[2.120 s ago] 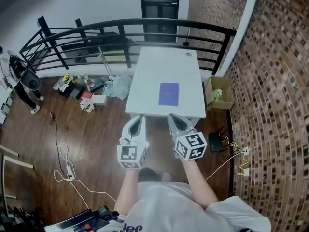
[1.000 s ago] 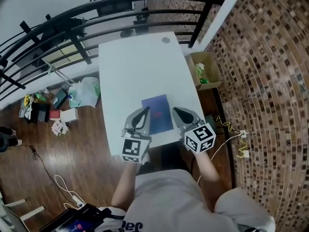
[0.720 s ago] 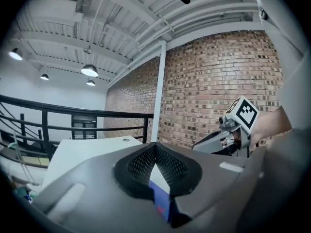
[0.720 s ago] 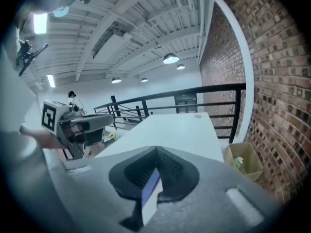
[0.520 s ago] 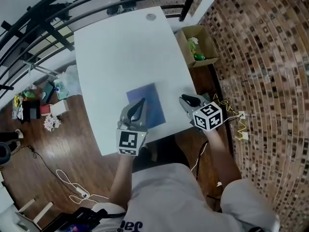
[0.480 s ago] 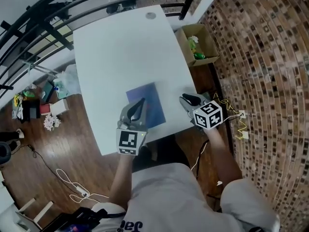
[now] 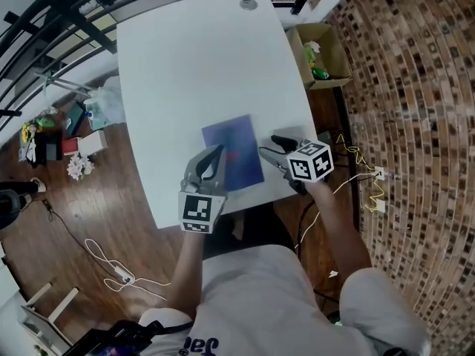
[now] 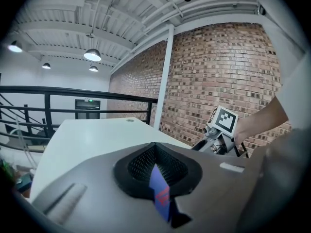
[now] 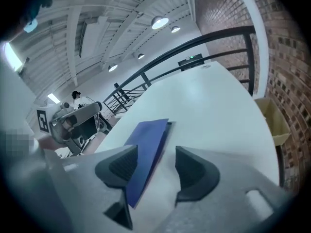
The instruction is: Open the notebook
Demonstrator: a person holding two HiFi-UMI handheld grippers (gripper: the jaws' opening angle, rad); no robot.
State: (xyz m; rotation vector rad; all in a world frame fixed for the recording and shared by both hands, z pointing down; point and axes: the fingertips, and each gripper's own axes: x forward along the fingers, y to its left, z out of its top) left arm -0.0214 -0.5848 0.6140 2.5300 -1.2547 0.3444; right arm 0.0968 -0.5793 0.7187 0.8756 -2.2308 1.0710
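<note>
Notebook (image 7: pixel 232 153) lies shut and flat on the white tabletop (image 7: pixel 193 65), blue cover up, close to the near edge. Both grippers are at it now, one on each side.

Left gripper (image 7: pixel 215 154) sits at the notebook's near left corner with its jaws pressed together and nothing between them; only a sliver of blue shows through the slit beyond them. Right gripper (image 7: pixel 266 148) is at the right edge. Its jaws have just been opening and now stand spread, and the long edge of the notebook runs up between them in its own view. The pads are not pressing on it, so nothing is pinched yet.

So the step in hand looks like catching the cover. From the right gripper view a thin darker strip peeks out beside the cover along that edge, which suggests this is the free side and not the spine, though I can't be sure.

To do it well, the right gripper wants to come in low, almost skimming the tabletop. One jaw has to slip under the cover alone, not under the whole block of pages. That cover looks thin and lies flush, so a shallow bite at the very edge is the safer bet.

The notebook will likely slide if nudged, so the closed left gripper can pin that near corner down. Then lift and swing the cover over towards the left, keeping clear of the near edge.
</note>
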